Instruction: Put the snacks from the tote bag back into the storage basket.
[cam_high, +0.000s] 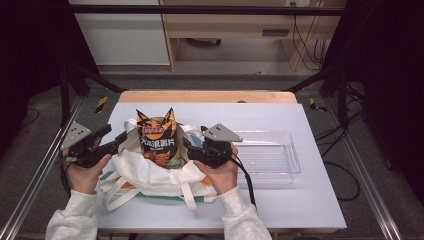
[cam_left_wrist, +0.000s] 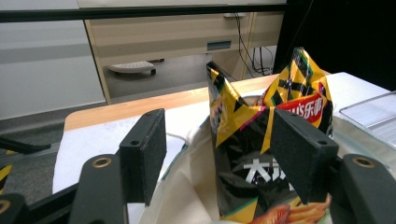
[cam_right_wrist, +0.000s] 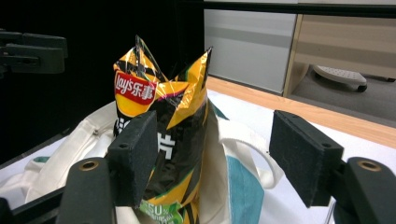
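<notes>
A black and yellow chip bag stands upright, its crimped top splayed, inside the mouth of a white cloth tote bag lying on the table. My left gripper is at the tote's left edge, open. In the left gripper view, the chip bag and the tote cloth lie ahead between the wide jaws of the gripper. My right gripper is close against the chip bag's right side, also open. In the right gripper view, the chip bag rises beyond the left jaw of the gripper, with the tote around it.
A clear plastic tray lies right of the tote, just beyond my right hand, and shows as a tray corner in the left gripper view. The white table cover has free room at front right. Dark frame posts flank the table.
</notes>
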